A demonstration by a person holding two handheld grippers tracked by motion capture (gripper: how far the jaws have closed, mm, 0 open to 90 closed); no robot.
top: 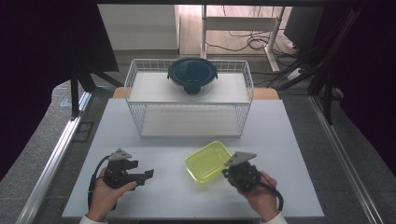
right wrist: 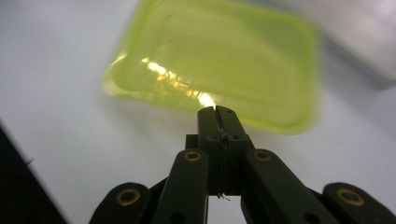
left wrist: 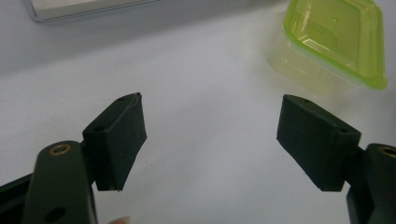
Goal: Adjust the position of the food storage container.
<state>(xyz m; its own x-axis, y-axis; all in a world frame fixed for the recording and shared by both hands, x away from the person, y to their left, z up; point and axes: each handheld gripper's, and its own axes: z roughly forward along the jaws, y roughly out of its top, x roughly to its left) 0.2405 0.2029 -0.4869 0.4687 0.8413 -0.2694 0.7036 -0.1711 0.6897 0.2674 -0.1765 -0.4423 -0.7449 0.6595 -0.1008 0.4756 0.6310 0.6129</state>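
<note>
We find no brand, label or readable writing on anything here.

The green container [top: 208,161] sits on the white table [top: 140,196], toward the near edge and right of centre, its corner pointing to the near edge. In the left gripper view the container [left wrist: 334,37] shows a bright green lid over a paler translucent body. In the right gripper view the same container [right wrist: 219,60] is blurred, so we cannot read any detail on it.

The right gripper [top: 229,170] is held in the person's right hand [top: 261,196] near the near-right corner. Its jaws are pressed fully together with nothing between them, and their tip lies at the container's near rim; we cannot tell whether it touches.

The left gripper [top: 148,175] rests in the left hand [top: 105,196] near the near-left corner, pointing toward the container but well apart from it. Its jaws stand wide apart over bare table, with nothing between them.

At the far edge stands a white wire rack [top: 189,100] with two white shelves. On its top shelf sits a round clear bowl with a dark lid [top: 192,74]. Nothing lies between the grippers and the container. Beyond the table we note cables [top: 252,42] on the floor.
</note>
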